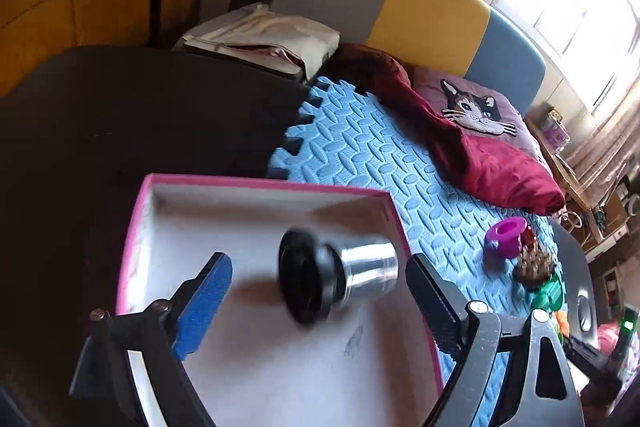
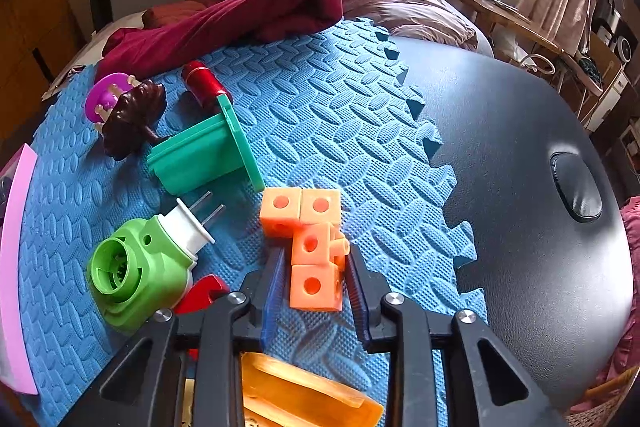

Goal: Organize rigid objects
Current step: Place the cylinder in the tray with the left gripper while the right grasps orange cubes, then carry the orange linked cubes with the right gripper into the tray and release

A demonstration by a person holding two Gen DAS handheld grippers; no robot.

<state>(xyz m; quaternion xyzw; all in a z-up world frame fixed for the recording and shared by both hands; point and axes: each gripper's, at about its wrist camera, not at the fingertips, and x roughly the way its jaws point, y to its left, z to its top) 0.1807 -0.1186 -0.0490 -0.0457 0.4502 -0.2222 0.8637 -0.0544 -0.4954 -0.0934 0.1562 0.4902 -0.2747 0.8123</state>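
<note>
In the left wrist view my left gripper (image 1: 320, 275) is open above a pink-rimmed white box (image 1: 256, 355). A black and silver lens-like object (image 1: 336, 277) is between the fingers, blurred, not gripped, over the box floor. In the right wrist view my right gripper (image 2: 316, 267) is closed around an orange block piece (image 2: 316, 255) on the blue foam mat (image 2: 320, 99). Beside it lie a green plug-in device (image 2: 140, 267), a green spool-like piece (image 2: 208, 147), a red cylinder (image 2: 204, 83), a brown object (image 2: 132, 115) and a purple disc (image 2: 104, 95).
A dark red cloth (image 2: 224, 19) and a cat pillow (image 1: 476, 111) lie at the mat's far edge. The black table (image 2: 520, 155) extends right of the mat. An orange tray piece (image 2: 304, 399) and a red piece (image 2: 204, 293) sit under the right gripper. The box edge (image 2: 16, 267) is at left.
</note>
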